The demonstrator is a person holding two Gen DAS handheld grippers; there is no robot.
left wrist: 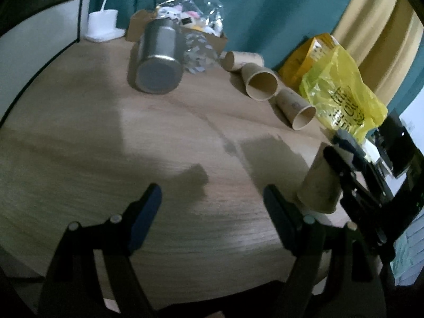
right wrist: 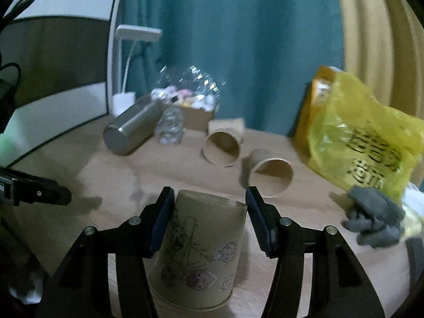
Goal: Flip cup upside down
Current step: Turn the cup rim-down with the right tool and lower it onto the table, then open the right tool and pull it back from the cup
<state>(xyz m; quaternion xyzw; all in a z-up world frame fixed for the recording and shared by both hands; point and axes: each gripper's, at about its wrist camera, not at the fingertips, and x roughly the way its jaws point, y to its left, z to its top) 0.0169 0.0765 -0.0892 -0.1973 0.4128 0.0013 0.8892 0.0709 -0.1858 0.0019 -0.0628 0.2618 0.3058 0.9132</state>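
A tan paper cup point(right wrist: 198, 251) with cartoon drawings stands upside down on the wooden table point(right wrist: 111, 169), rim down. My right gripper point(right wrist: 209, 217) is open with its fingers on either side of the cup; a small gap shows at the right finger point(right wrist: 261, 222). The same cup point(left wrist: 318, 182) shows at the right in the left wrist view, with the right gripper point(left wrist: 341, 164) around it. My left gripper point(left wrist: 212, 206) is open and empty above bare table point(left wrist: 132, 137), left of the cup.
Three more paper cups point(right wrist: 224, 145) point(right wrist: 270, 172) point(right wrist: 228, 126) lie on their sides at the back. A steel bottle point(right wrist: 132, 129) lies on its side. A cardboard box with a clear bag point(right wrist: 190, 98), a yellow plastic bag point(right wrist: 363, 143), a grey cloth point(right wrist: 373, 217) and a white lamp point(right wrist: 124, 98) stand around.
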